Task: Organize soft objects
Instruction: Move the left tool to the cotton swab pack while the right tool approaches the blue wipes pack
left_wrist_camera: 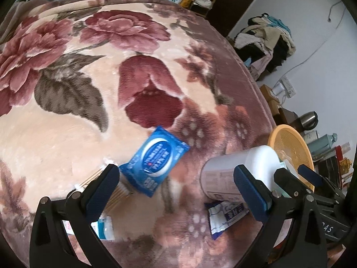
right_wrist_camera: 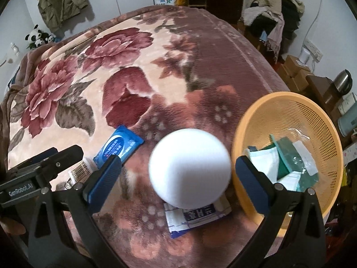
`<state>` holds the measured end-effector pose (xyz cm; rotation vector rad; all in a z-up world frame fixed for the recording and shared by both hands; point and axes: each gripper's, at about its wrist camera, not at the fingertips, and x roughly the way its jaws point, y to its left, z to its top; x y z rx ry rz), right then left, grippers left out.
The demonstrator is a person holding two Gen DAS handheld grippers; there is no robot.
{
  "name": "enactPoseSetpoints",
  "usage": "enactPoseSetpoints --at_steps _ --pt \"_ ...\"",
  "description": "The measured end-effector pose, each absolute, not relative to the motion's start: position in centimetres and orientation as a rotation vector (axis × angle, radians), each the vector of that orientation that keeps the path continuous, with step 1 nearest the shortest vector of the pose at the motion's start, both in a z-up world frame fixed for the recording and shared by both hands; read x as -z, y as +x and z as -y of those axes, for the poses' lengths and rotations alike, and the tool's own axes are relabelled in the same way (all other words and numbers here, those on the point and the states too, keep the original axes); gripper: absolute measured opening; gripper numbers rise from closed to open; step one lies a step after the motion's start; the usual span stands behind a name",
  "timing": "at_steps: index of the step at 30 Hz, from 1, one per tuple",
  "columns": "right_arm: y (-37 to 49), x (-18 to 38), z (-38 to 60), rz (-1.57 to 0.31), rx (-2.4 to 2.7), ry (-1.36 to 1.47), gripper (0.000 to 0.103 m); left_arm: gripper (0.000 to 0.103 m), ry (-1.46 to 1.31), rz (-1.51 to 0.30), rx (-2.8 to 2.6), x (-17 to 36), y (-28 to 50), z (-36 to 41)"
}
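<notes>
On the flowered blanket (left_wrist_camera: 73, 134) lies a blue wipes pack (left_wrist_camera: 156, 158) (right_wrist_camera: 119, 145). A white canister (left_wrist_camera: 236, 169), tilted and blurred, leans over a blue-and-white packet (left_wrist_camera: 225, 216) (right_wrist_camera: 196, 216). Its round lid (right_wrist_camera: 189, 167) faces the right wrist camera. My left gripper (left_wrist_camera: 176, 172) is open, with the wipes pack and canister in front of its fingers. My right gripper (right_wrist_camera: 178, 159) is open, wider than the lid, and I see no pad touching it. An orange basket (right_wrist_camera: 287, 114) (left_wrist_camera: 290, 147) at the right holds face masks (right_wrist_camera: 265, 163) and teal packs.
A bundle of cotton swabs (left_wrist_camera: 118, 192) (right_wrist_camera: 80, 169) and a teal-white tube (left_wrist_camera: 104, 225) lie by my left finger. Beyond the bed's right edge are boxes (right_wrist_camera: 296, 71), a kettle (right_wrist_camera: 343, 80) and a clothes pile (right_wrist_camera: 272, 9). Panda toys (right_wrist_camera: 39, 36) sit far left.
</notes>
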<state>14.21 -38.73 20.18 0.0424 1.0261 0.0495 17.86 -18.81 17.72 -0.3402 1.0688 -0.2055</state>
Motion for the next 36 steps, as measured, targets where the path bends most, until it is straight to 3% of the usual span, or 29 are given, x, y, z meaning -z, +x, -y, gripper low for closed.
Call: enactPoseSetpoints --at_steps 36 --pt "15.2 -17.5 28.6 -1.074 -0.222 -0.05 0.103 0.102 -0.447 -1.108 0.03 -13.3 15.5 6.8"
